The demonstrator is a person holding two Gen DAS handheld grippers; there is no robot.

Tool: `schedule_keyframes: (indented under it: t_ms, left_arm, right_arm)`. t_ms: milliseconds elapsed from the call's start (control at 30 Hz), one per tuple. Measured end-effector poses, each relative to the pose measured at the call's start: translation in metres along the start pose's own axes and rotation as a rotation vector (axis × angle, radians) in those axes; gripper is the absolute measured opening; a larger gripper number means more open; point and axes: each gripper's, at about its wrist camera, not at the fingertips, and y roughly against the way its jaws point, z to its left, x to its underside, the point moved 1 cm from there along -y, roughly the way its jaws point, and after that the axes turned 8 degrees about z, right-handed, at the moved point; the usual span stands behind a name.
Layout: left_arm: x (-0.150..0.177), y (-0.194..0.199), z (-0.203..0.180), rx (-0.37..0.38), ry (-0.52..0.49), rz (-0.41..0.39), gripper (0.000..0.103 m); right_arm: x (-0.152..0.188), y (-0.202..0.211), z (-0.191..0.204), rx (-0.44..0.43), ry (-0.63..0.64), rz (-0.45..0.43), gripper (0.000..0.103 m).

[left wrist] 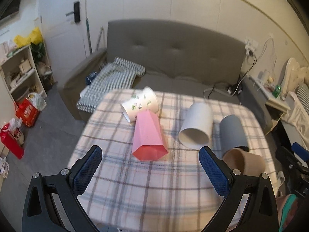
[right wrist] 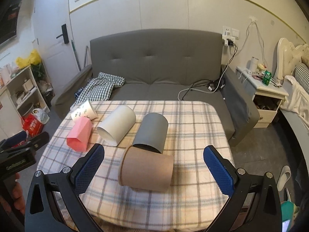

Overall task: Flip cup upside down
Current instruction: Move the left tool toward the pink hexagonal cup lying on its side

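Several cups lie on their sides on the plaid-covered table (left wrist: 146, 183). A pink faceted cup (left wrist: 147, 135) lies just ahead of my open, empty left gripper (left wrist: 150, 154), with a white printed paper cup (left wrist: 140, 103) behind it. A plain white cup (left wrist: 197, 124), a grey cup (left wrist: 232, 131) and a brown cup (left wrist: 244, 161) lie to the right. In the right wrist view the brown cup (right wrist: 146, 171) lies between the fingers of my open, empty right gripper (right wrist: 153, 152), with the grey cup (right wrist: 151, 132), white cup (right wrist: 116, 124), pink cup (right wrist: 79, 134) and printed cup (right wrist: 84, 112) beyond.
A grey sofa (right wrist: 158, 63) with a checked cloth (right wrist: 98, 89) stands behind the table (right wrist: 195, 119). A shelf (left wrist: 21, 71) and red bags (left wrist: 27, 112) are at the left, a nightstand (right wrist: 265, 96) at the right. My left gripper shows at the left edge of the right wrist view (right wrist: 21, 145).
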Motion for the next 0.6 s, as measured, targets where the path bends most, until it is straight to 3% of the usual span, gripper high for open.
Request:
schedule_keyframes:
  t_ms: [167,433,533,567,600]
  left_arm:
    - [-0.01,-0.052,0.003,-0.003,0.003,0.085,0.101]
    - [-0.016,-0.088,0.001,0.018,-0.006,0.15,0.101]
    - [-0.016,-0.091,-0.002,0.037,-0.02,0.157,0.089]
    - [-0.015,-0.093,-0.003,0.038,-0.026,0.169,0.076]
    - [-0.015,-0.096,-0.003,0.031,-0.028,0.182,0.069]
  right_arm:
    - [-0.006,-0.032,0.0,-0.007,-0.009,0.048,0.103]
    - [-0.011,-0.064,0.0,-0.002,-0.01,0.095,0.103]
    - [-0.009,-0.069,0.001,-0.002,-0.011,0.109,0.103]
    - [-0.009,-0.07,0.001,-0.003,-0.012,0.112,0.103]
    - [-0.008,-0.071,0.001,-0.006,-0.013,0.117,0.103]
